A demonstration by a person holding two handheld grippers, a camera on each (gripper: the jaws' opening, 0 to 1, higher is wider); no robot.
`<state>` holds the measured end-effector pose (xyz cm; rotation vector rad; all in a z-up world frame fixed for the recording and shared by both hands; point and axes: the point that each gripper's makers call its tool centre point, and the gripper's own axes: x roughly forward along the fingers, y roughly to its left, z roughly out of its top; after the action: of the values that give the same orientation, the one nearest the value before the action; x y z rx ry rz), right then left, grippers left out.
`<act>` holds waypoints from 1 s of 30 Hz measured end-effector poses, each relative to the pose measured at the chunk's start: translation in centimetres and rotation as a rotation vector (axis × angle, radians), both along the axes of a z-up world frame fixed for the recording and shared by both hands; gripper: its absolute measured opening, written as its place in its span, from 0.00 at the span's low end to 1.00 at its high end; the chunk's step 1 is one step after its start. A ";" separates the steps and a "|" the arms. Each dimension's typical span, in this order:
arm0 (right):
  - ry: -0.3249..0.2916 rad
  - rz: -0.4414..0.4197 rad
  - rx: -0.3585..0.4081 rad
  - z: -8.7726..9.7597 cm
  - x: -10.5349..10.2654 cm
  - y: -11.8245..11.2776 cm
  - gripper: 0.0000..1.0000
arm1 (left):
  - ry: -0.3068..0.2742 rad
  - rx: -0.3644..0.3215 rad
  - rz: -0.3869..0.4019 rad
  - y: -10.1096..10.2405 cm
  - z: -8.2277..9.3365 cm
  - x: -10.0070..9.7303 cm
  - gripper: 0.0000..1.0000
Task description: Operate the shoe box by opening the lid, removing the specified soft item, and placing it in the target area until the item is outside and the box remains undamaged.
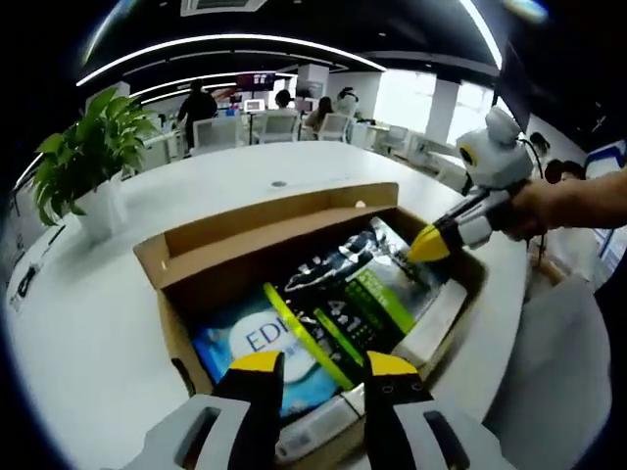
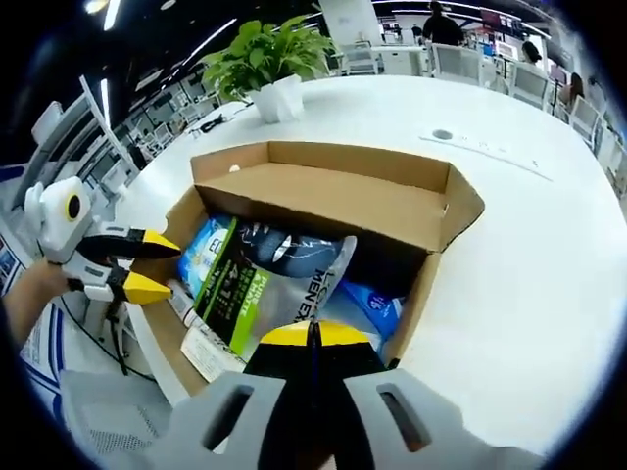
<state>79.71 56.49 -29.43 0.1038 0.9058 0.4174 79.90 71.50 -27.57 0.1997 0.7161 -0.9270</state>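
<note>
Left gripper [image 1: 323,364], jaws parted, hovers at the open shoe box's [image 1: 176,257] near rim, black-and-green soft pouch [image 1: 358,289] lying straight ahead inside, long axis running away, while the right gripper [image 2: 313,335], jaws together, waits opposite.

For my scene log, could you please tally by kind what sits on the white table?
Cardboard shoe box, lid open: 1
Potted plant: 1
Soft packs inside the box: 2, a black-and-green pack and a blue pack
Total: 4
</note>
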 end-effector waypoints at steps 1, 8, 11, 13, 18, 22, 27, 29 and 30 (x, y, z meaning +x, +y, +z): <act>-0.002 0.005 -0.009 -0.1 0.0 0.0 0.00 | 0.009 -0.001 0.006 0.1 -0.1 0.0 0.31; -0.016 0.044 -0.065 -0.8 0.0 0.1 0.00 | 0.040 -0.002 0.004 -0.2 -0.9 -0.2 0.29; -0.019 0.054 -0.073 -0.6 0.0 0.1 0.00 | 0.063 -0.011 0.007 -0.3 -1.3 -0.1 0.28; -0.018 0.054 -0.072 -0.7 0.1 0.1 0.00 | 0.071 -0.011 0.008 -0.5 -1.3 -0.2 0.28; -0.018 0.056 -0.072 -0.8 0.1 0.1 0.00 | 0.098 -0.006 0.007 -0.9 -1.7 -0.1 0.28; -0.020 0.059 -0.075 -0.8 0.1 0.1 0.00 | 0.114 -0.008 0.007 -1.2 -1.9 0.0 0.27; -0.020 0.062 -0.074 -0.8 0.1 0.1 0.00 | 0.129 -0.018 0.010 -1.6 -1.9 0.6 0.27; -0.020 0.064 -0.074 -0.8 0.0 0.1 0.00 | 0.138 -0.025 0.011 -1.7 -2.0 1.0 0.26; -0.020 0.065 -0.074 -0.8 0.0 0.1 0.00 | 0.143 -0.029 0.012 -1.8 -2.1 1.1 0.26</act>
<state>79.69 56.63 -30.23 0.0023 0.9057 0.4438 80.97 69.70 -29.62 0.1042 0.8343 -0.9459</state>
